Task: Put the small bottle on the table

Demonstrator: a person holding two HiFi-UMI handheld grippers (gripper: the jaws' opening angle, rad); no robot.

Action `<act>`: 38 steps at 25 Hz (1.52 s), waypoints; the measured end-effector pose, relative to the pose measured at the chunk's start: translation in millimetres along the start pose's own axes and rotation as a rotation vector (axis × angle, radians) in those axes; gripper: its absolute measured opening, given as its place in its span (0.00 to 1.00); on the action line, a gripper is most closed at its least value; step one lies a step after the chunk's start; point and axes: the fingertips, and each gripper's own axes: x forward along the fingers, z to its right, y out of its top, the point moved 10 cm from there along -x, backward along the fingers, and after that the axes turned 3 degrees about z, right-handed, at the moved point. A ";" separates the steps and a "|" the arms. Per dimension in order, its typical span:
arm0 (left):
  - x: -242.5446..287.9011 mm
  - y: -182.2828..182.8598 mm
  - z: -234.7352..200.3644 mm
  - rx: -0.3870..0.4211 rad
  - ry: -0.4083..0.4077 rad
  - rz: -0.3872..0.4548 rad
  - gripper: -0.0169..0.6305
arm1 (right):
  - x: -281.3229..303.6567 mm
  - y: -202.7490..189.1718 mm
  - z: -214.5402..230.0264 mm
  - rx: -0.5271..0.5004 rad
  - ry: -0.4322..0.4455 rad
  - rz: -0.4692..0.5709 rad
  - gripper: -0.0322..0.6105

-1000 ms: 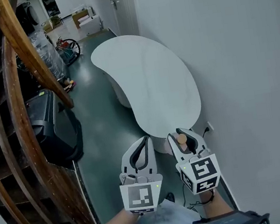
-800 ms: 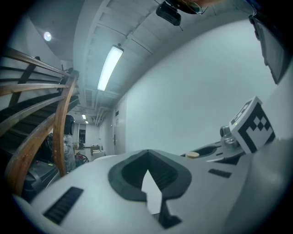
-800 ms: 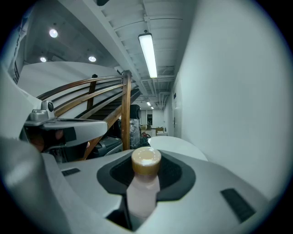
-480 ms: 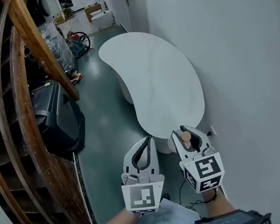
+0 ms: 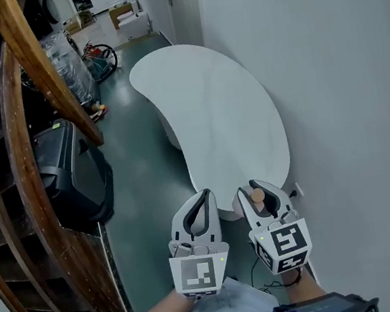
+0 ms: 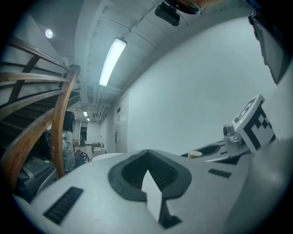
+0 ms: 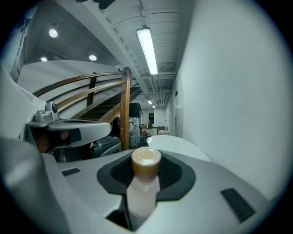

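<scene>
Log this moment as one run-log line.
right gripper: jaws shut on small bottle | left gripper: jaws shut, empty | small bottle: not yet on table

place: building corridor | cues: wooden stair rail (image 5: 46, 72) — white table (image 5: 210, 113) — green floor (image 5: 139, 167) — ceiling strip light (image 6: 112, 61)

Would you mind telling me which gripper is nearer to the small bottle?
Right. The right gripper is shut on the small bottle; the left gripper, shut and empty, hangs apart to its left.
</scene>
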 end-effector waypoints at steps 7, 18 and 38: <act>58.1 0.4 -35.9 0.001 -0.018 0.024 0.02 | 55.7 16.2 17.5 -0.008 -0.023 0.010 0.21; 116.4 -0.7 -71.1 0.020 -0.082 0.075 0.02 | 113.7 37.0 37.0 -0.024 -0.079 0.040 0.21; 188.7 -24.4 -59.6 0.013 -0.058 -0.047 0.02 | 155.5 25.3 98.7 0.031 -0.044 -0.009 0.21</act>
